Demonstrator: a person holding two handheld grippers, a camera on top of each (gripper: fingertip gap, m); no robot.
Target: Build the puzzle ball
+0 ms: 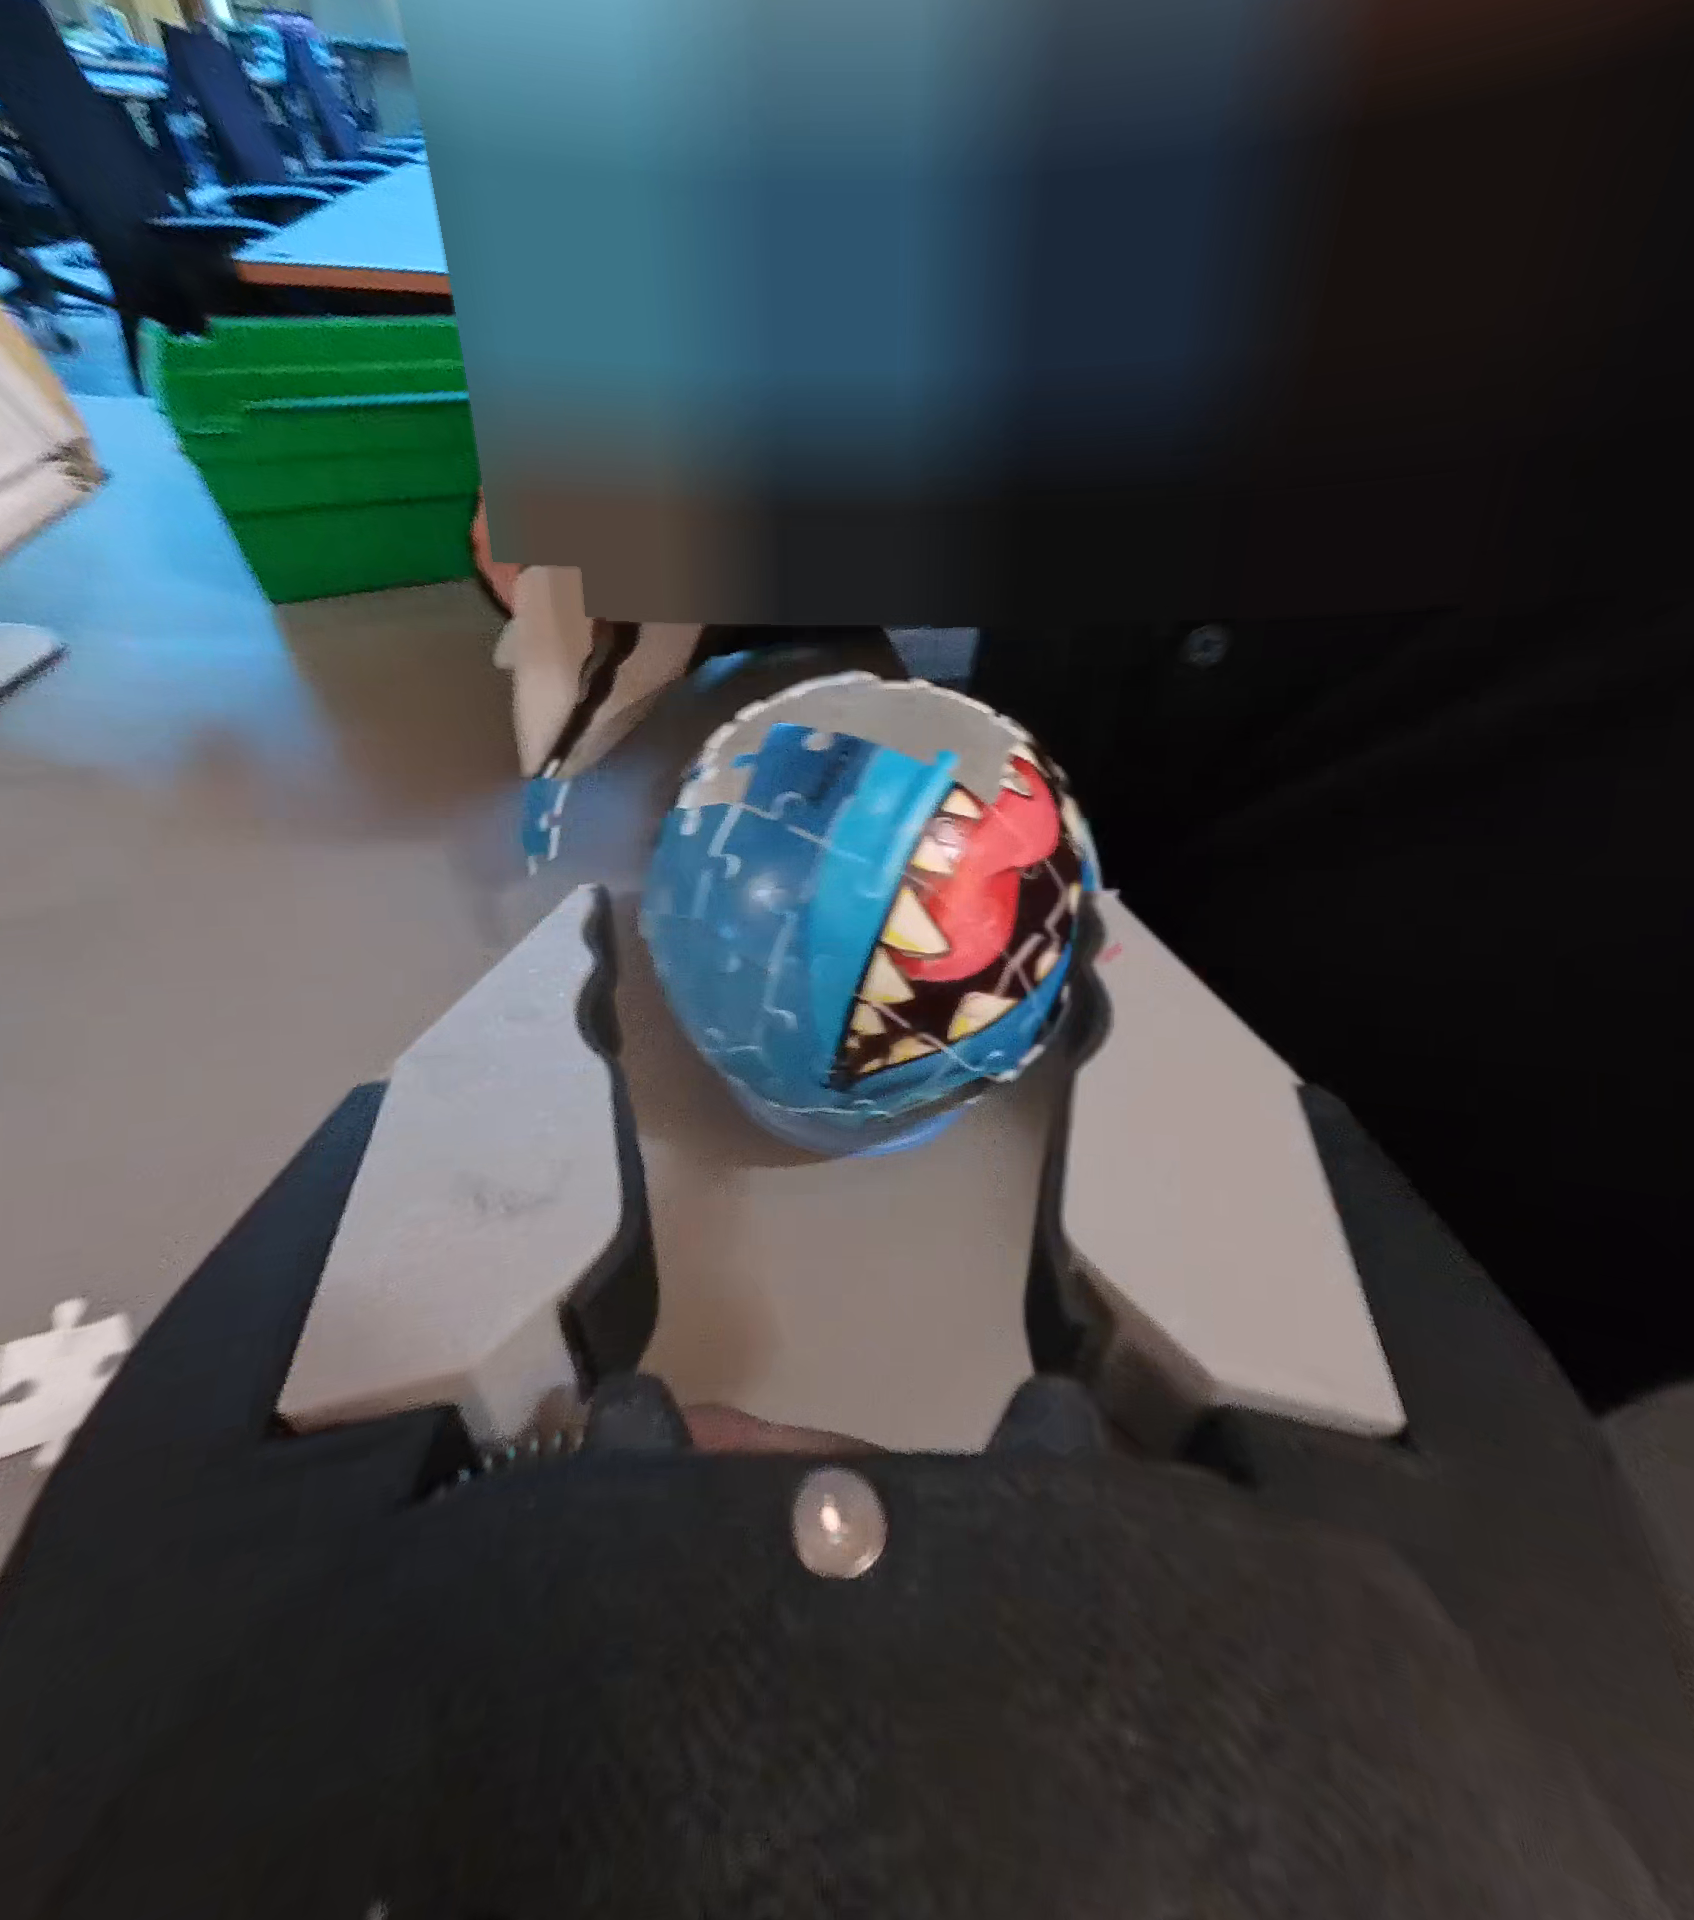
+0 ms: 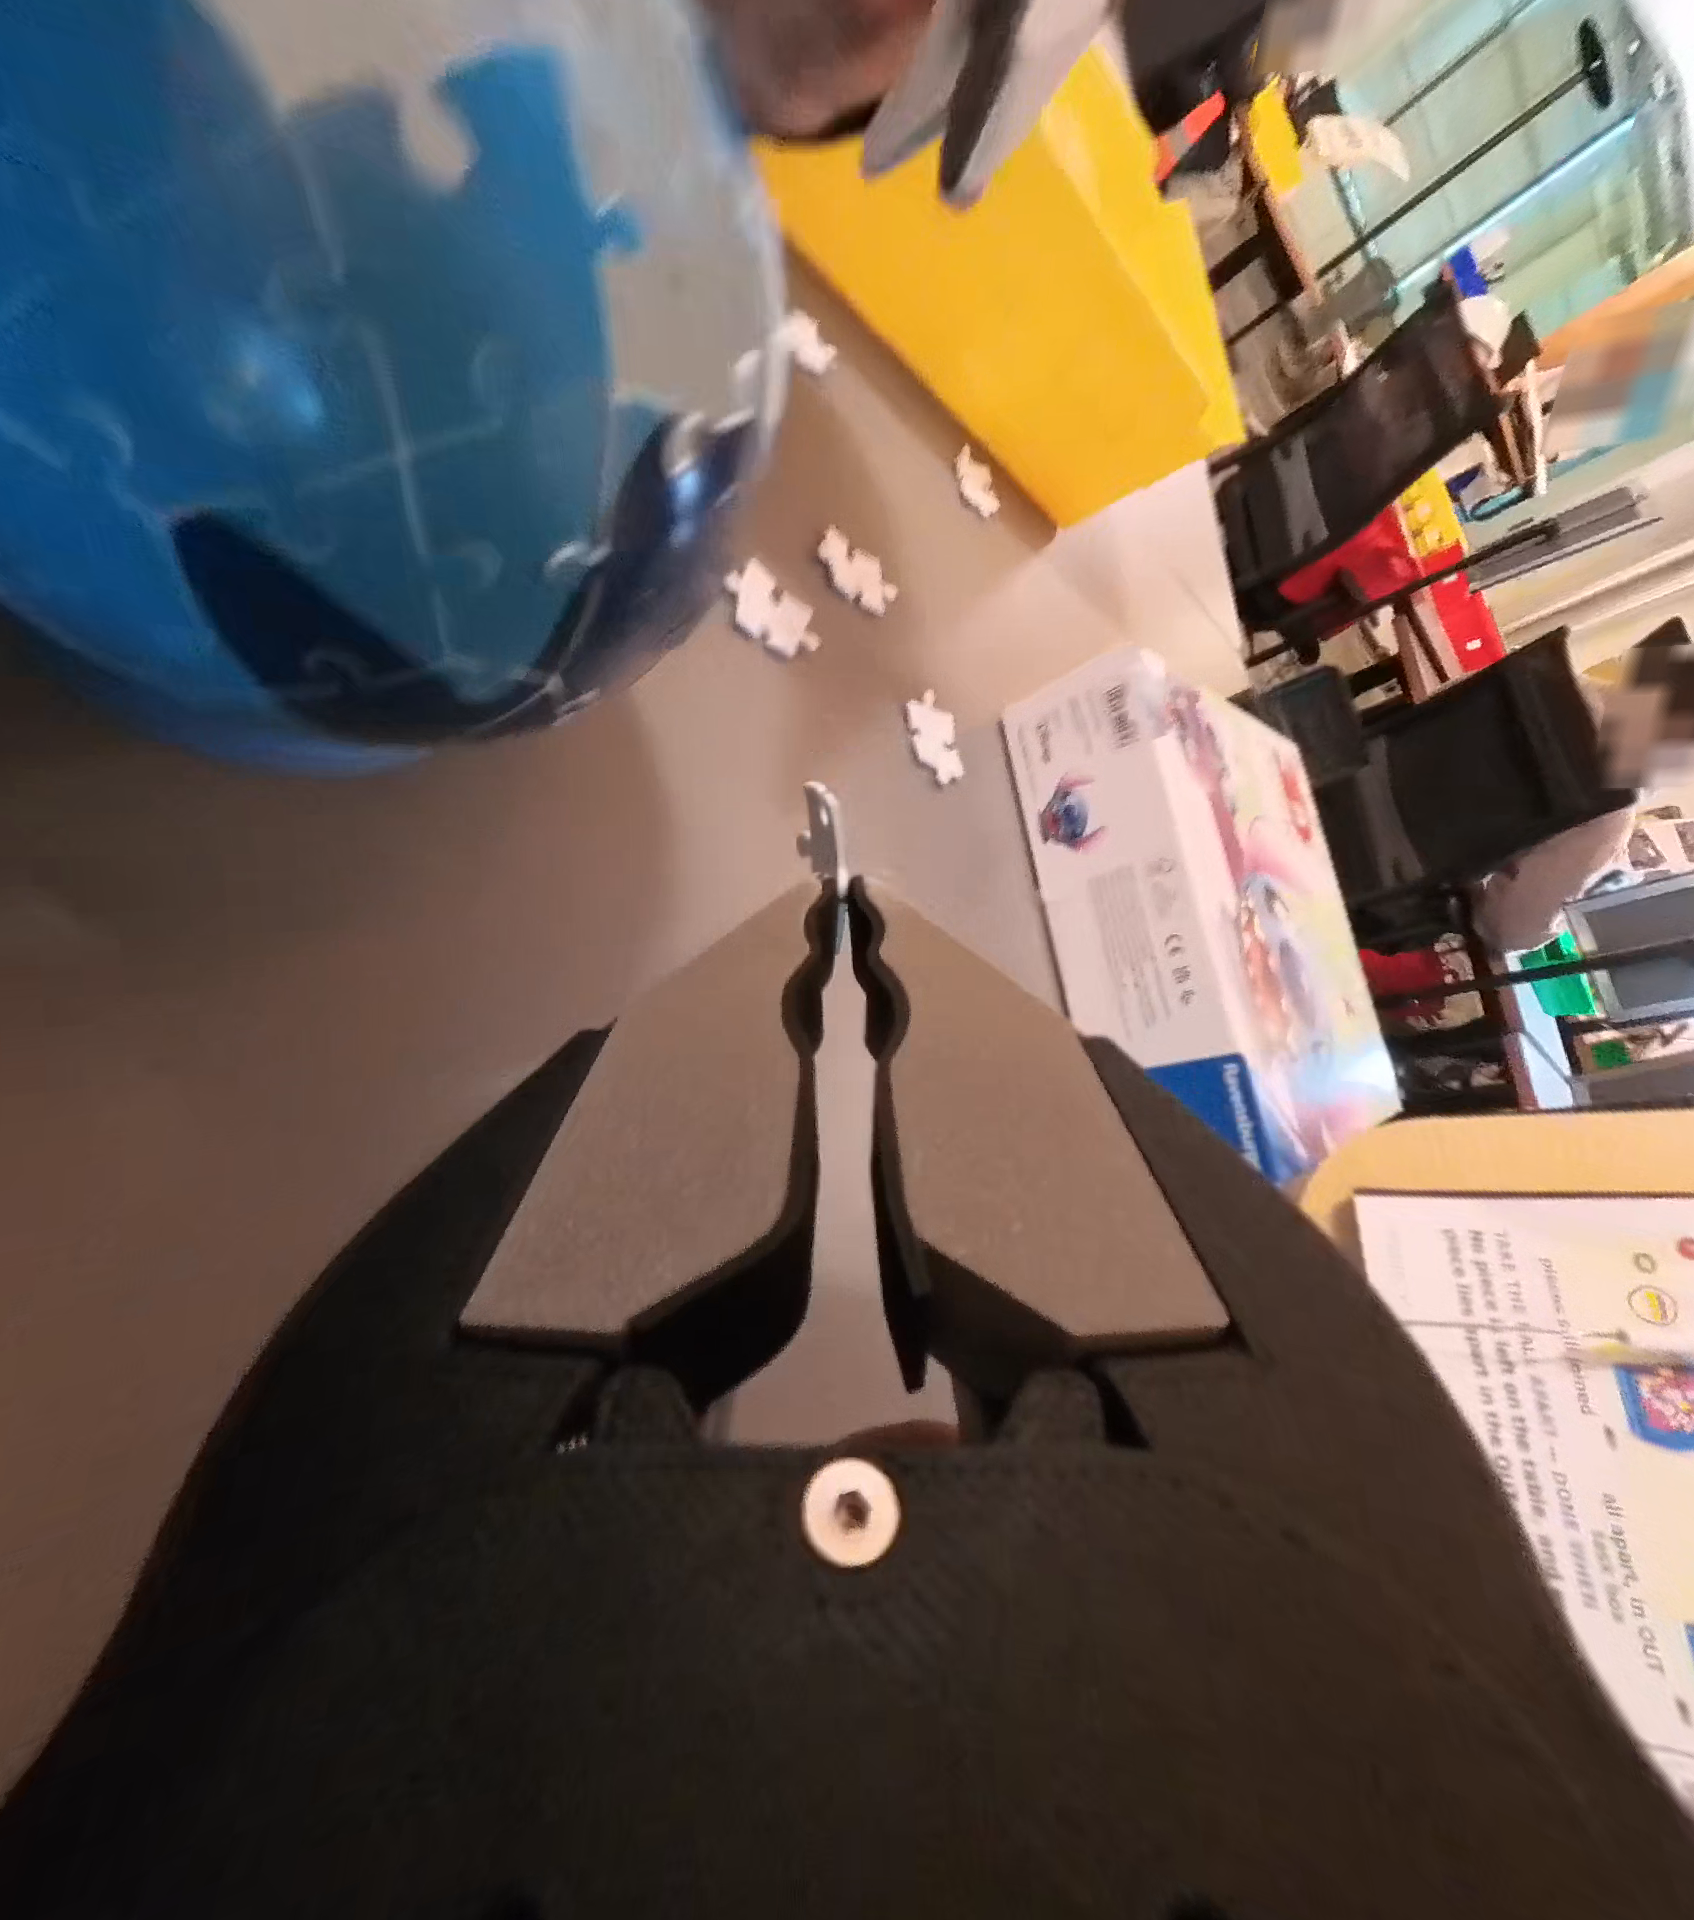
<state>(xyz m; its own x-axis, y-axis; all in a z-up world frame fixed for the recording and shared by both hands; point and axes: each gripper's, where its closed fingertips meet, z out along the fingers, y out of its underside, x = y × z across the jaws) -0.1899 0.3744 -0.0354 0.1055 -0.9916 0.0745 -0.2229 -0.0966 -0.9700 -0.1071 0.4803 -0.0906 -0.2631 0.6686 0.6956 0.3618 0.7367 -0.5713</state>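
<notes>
The puzzle ball (image 1: 781, 935) is blue with a toothed red mouth. It has an open gap at its top and a blue stand under it. My left gripper (image 1: 848, 914) has one finger on each side of the ball and is shut on it, over the grey table (image 1: 199, 935). The ball fills the upper left of the right wrist view (image 2: 251, 416). My right gripper (image 2: 838, 894) is shut on a thin puzzle piece (image 2: 825, 847), seen edge-on, to the right of and below the ball. It shows blurred behind the ball in the left wrist view (image 1: 573, 696).
Several loose white-backed pieces (image 2: 770, 608) lie on the table beyond the ball, and one (image 1: 53, 1382) lies by my left gripper. A puzzle box (image 2: 1186, 914), a yellow box (image 2: 1009, 291), a printed sheet (image 2: 1601, 1507) and green crates (image 1: 334, 457) stand around.
</notes>
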